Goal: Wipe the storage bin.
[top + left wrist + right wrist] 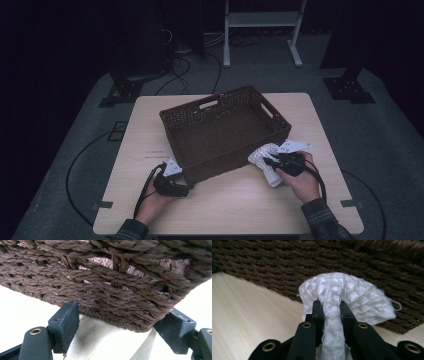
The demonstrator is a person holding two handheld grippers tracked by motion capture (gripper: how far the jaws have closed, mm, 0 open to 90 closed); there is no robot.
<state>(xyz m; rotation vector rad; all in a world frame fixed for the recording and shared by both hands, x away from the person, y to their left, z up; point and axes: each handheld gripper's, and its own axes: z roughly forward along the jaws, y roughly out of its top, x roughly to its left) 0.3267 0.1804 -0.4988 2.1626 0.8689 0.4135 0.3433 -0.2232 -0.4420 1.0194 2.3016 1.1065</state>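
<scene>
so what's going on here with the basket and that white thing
A person works at a wooden table with a gripper in each hand. The right gripper is shut on a white knitted cloth, held just outside the near right corner of a brown woven basket. The left gripper straddles the basket's near left corner, jaws wide apart. The cloth isn't in the basket yet.

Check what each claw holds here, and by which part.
Right claw pinches a bunched fold of the white knitted cloth. Left claw straddles the basket's bottom corner; contact unclear.
</scene>
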